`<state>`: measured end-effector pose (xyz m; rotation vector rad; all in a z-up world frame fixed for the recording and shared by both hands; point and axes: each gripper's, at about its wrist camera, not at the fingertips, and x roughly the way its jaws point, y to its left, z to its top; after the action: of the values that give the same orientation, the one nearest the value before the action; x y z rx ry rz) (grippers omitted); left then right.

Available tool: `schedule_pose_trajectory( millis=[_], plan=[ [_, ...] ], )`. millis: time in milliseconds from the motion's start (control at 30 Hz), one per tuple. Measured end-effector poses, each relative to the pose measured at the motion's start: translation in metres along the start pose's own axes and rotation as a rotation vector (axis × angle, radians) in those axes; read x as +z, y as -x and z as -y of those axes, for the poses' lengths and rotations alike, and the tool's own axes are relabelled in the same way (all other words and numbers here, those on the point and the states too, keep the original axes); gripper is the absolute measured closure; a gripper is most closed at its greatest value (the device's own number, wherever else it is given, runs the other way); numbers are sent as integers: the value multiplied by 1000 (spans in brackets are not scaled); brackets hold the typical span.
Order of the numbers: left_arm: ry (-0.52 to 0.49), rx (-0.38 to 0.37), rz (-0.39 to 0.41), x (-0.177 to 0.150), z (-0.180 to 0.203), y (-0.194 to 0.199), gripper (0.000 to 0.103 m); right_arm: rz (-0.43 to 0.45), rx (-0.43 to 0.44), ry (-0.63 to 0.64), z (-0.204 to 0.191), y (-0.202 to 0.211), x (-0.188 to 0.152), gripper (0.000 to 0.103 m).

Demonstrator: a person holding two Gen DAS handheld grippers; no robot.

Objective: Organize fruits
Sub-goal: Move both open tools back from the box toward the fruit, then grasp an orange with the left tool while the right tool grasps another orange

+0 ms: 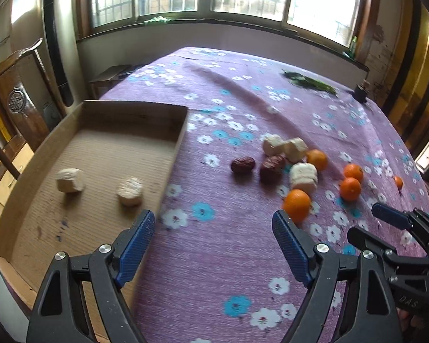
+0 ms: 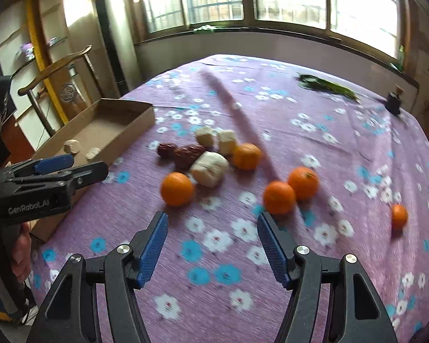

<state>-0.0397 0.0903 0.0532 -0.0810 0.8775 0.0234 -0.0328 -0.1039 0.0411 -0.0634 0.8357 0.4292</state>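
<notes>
- Left gripper (image 1: 213, 223): jaws spread wide with nothing between the blue pads, above the tablecloth at the near right edge of the cardboard box.
- Right gripper (image 2: 211, 225): jaws apart and empty, above bare cloth just short of the oranges.
- Cardboard box (image 1: 183, 131): shallow and open-topped, lying at the left side of the table; two pale round pieces (image 1: 70, 180) rest on its floor, apart from each other.
- Nearest orange (image 1: 297, 205): just beyond the left gripper's right finger, touching neither pad.
- Pair of oranges (image 2: 290, 190): side by side, just ahead of the right gripper; a small orange (image 2: 399, 215) lies alone farther right.
- Central cluster: three more pale pieces (image 2: 210, 168), two dark red dates (image 1: 243, 165) and one orange (image 2: 246, 155), lying close together.
- Purple floral tablecloth (image 2: 329, 148): covers the table; green leaves (image 2: 326, 85) lie near its far edge.
</notes>
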Motion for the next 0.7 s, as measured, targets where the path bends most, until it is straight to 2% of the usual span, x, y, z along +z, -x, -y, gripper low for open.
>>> schedule_pose_trajectory(
  millis=[400, 700],
  plan=[
    [-74, -38, -34, -5, 36, -21, 20, -10, -36, -50, 29, 2, -16, 34],
    [-121, -65, -63, -3, 58, -38, 20, -4, -69, -73, 50, -9, 2, 34]
  ],
)
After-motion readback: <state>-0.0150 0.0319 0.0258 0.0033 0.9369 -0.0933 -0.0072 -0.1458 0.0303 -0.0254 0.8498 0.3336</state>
